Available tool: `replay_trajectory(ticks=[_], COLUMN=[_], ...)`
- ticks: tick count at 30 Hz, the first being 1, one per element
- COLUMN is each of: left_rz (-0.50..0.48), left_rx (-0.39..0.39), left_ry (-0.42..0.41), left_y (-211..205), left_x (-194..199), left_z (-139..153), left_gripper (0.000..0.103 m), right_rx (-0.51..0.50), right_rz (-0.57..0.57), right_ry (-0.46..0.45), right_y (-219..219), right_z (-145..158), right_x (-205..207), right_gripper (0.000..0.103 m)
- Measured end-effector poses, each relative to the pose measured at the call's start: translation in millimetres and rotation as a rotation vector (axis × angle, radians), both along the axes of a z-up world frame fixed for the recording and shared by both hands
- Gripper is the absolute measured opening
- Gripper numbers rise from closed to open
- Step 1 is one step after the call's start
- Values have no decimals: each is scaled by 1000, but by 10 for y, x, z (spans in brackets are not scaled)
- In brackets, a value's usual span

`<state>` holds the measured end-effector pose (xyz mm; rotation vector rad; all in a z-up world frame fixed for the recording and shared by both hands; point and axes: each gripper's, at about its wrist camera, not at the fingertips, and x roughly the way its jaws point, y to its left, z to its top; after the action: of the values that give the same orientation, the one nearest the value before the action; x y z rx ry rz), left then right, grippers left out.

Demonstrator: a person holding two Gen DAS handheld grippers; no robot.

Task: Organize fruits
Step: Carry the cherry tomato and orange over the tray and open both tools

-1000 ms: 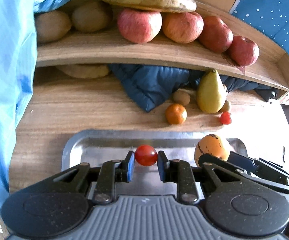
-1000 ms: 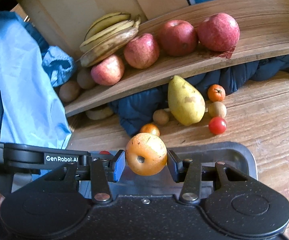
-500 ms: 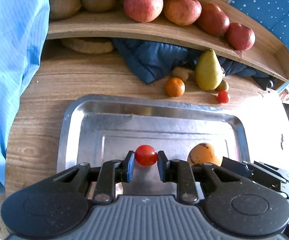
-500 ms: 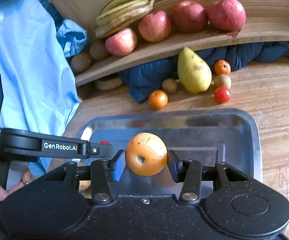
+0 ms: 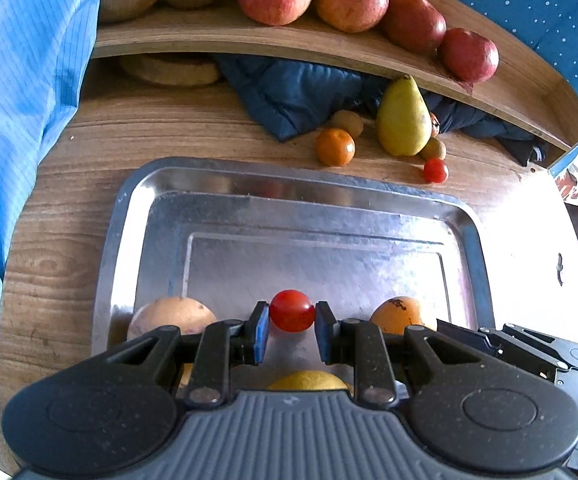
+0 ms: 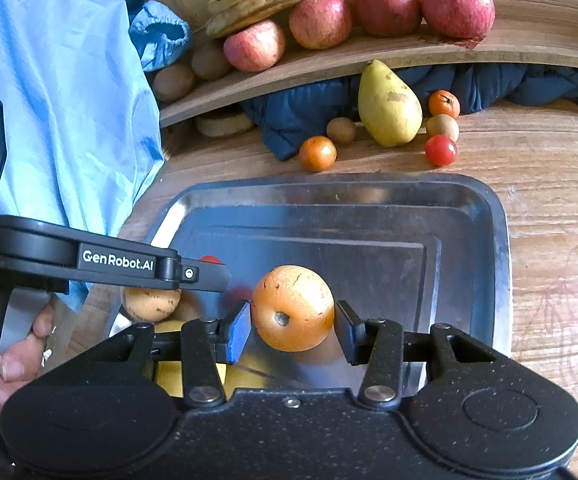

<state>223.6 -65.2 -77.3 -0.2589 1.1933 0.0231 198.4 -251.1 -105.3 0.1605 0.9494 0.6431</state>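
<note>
Left gripper (image 5: 292, 332) fingers clench a small glossy red cherry tomato (image 5: 291, 310); right gripper (image 6: 292, 330) fingers grasp a round matte orange fruit with dark scars (image 6: 293, 307). Both hang over the shiny dented metal tray (image 5: 329, 184) on the wood-grain tabletop (image 5: 69, 208). Risks: the thin tomato skin may burst under pressure; released round fruit may roll on slick metal and knock the tan fruit (image 5: 173, 314).

A small red cherry tomato (image 5: 291, 311) and a round orange fruit (image 6: 293, 308) are each held above a metal tray (image 5: 289, 192). A yellow-green pear (image 6: 389, 106) lies on the wooden tabletop (image 6: 549, 184) beyond it.
</note>
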Motion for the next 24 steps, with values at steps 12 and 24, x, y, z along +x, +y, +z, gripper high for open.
replay_trajectory(ticks=[12,24], left_rz=[21,63], left_rx=[3,57], left_ry=[3,-27], left_y=[-150,-249], left_x=[-117,-284], left_z=[-18,77], left_gripper=[27,74], right_rx=[-14,1], right_rz=[53,70], right_ry=[-8,-14], right_y=[-114,-363], right_z=[11,40], right_x=[-133,-240], right_gripper=[48,67])
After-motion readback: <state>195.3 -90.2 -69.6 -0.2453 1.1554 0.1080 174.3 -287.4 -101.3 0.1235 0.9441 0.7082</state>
